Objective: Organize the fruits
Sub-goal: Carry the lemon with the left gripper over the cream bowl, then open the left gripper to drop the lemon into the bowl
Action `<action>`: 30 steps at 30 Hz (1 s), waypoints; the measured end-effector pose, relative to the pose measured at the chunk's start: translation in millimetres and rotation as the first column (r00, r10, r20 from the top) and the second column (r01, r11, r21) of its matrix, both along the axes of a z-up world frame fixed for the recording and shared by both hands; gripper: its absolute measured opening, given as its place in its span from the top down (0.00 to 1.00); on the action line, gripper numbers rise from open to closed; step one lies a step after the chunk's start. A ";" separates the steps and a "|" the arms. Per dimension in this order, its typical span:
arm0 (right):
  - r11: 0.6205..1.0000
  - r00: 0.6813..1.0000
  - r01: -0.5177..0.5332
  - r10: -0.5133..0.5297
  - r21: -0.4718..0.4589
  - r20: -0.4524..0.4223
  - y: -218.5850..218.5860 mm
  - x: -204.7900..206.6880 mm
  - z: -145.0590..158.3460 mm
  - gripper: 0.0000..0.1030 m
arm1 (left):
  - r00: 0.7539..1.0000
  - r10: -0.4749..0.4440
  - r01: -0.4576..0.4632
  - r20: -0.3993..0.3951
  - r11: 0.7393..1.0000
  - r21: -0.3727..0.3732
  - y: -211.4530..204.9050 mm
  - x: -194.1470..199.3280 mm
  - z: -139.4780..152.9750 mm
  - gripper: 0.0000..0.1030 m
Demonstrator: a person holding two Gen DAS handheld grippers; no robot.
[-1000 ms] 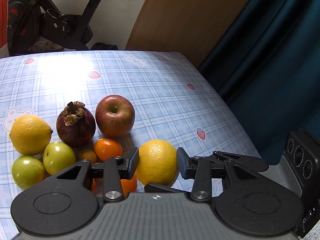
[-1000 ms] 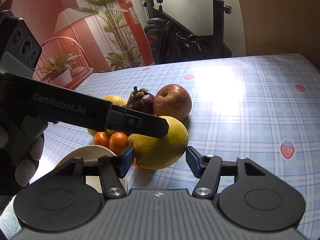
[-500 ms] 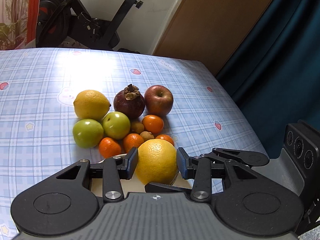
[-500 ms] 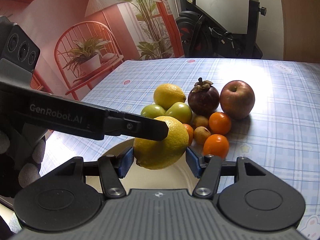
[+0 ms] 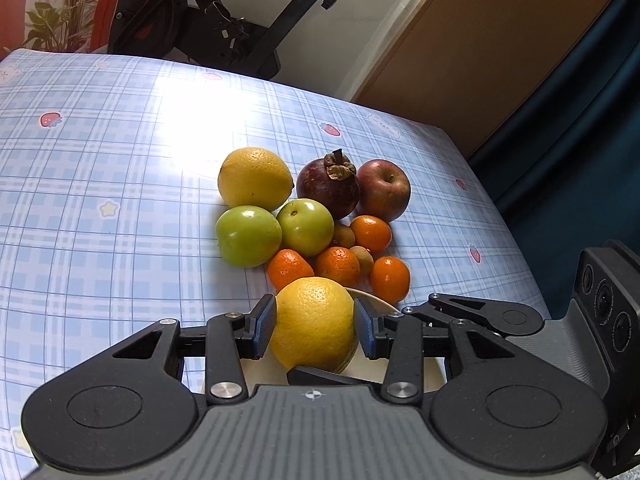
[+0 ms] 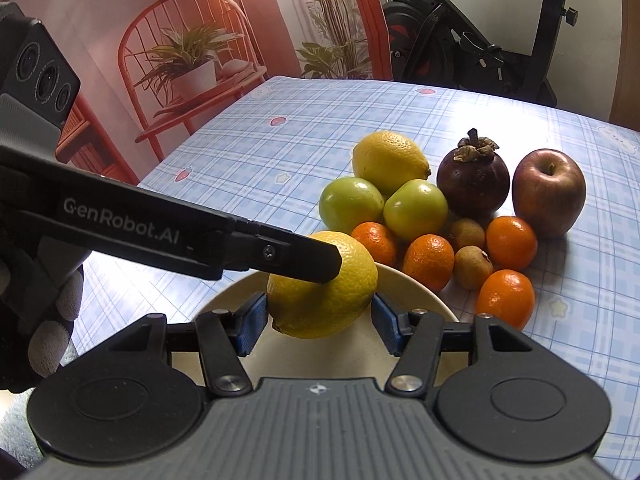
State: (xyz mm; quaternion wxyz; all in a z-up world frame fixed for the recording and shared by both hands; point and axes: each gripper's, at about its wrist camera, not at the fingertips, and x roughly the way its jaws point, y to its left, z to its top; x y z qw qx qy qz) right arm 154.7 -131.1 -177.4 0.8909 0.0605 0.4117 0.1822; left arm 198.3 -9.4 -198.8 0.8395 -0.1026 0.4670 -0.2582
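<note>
1. Two grippers are closing on one yellow lemon (image 5: 314, 332) from crossing directions.
2. I am watching the left gripper (image 5: 315, 327) pressing its blue pads against the lemon's two sides.
3. I am seeing the right gripper (image 6: 319, 322) clamping the same lemon at its ends, with one left finger lying across its top.
4. The lemon is sitting over a cream plate (image 6: 416, 288) at the near edge of the blue checked table (image 5: 100, 160); I cannot tell whether it is touching the plate.
5. Just beyond the plate, a cluster is lying together: a second lemon (image 5: 255, 178), two green fruits (image 5: 248, 236), a dark mangosteen (image 5: 328, 188), a red apple (image 5: 383, 189) and small oranges (image 5: 336, 266).
</note>
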 end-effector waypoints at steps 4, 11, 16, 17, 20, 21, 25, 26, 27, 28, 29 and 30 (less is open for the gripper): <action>1.000 1.000 -0.011 0.011 -0.006 0.008 1.0 -1.5 -3.1 0.42 | 1.000 -0.009 0.009 0.011 1.000 0.015 -2.5 -3.0 -2.6 0.58; 1.000 1.000 -0.023 0.023 -0.015 0.014 3.5 -5.3 -7.0 0.42 | 1.000 0.000 0.000 -0.004 1.000 0.005 1.6 -5.8 -8.5 0.57; 1.000 1.000 -0.022 0.022 -0.015 0.014 3.7 -5.7 -7.2 0.42 | 1.000 0.003 -0.003 -0.001 1.000 0.009 0.6 -5.9 -6.9 0.57; 1.000 1.000 -0.020 0.021 -0.015 0.014 3.9 -6.2 -7.1 0.42 | 1.000 0.006 -0.006 0.002 1.000 0.012 0.5 -6.1 -6.4 0.57; 0.999 1.000 -0.021 0.021 -0.026 0.007 5.5 -7.3 -7.1 0.41 | 0.999 0.036 -0.037 0.020 0.999 0.014 5.3 -9.0 -0.9 0.53; 0.999 1.000 -0.021 0.021 -0.027 0.005 5.6 -7.7 -7.0 0.41 | 0.999 0.046 -0.046 0.019 0.999 0.005 7.5 -9.6 0.3 0.51; 1.000 1.000 0.001 -0.001 -0.021 0.010 1.2 -9.5 -1.8 0.40 | 0.994 0.096 -0.096 0.044 0.995 0.003 17.9 -16.0 11.8 0.45; 1.000 1.000 0.006 -0.006 -0.019 0.013 0.1 -10.5 -0.1 0.40 | 0.993 0.105 -0.105 0.052 0.994 0.004 20.4 -17.5 14.7 0.44; 1.000 1.000 0.011 -0.011 -0.020 0.015 -0.8 -12.0 1.8 0.39 | 0.992 0.114 -0.115 0.059 0.993 0.006 22.3 -19.2 17.3 0.44; 1.000 1.000 0.015 -0.015 -0.022 0.020 -2.0 -13.9 3.6 0.38 | 0.990 0.125 -0.126 0.067 0.992 0.007 24.8 -21.4 20.4 0.44; 1.000 1.000 0.020 -0.019 -0.022 0.024 -3.3 -15.7 5.3 0.38 | 0.988 0.133 -0.134 0.073 0.991 0.008 26.5 -23.1 22.7 0.44; 0.999 0.999 0.025 -0.025 -0.022 0.028 -5.0 -17.5 7.0 0.38 | 0.986 0.143 -0.144 0.082 0.990 0.010 28.6 -25.0 25.6 0.44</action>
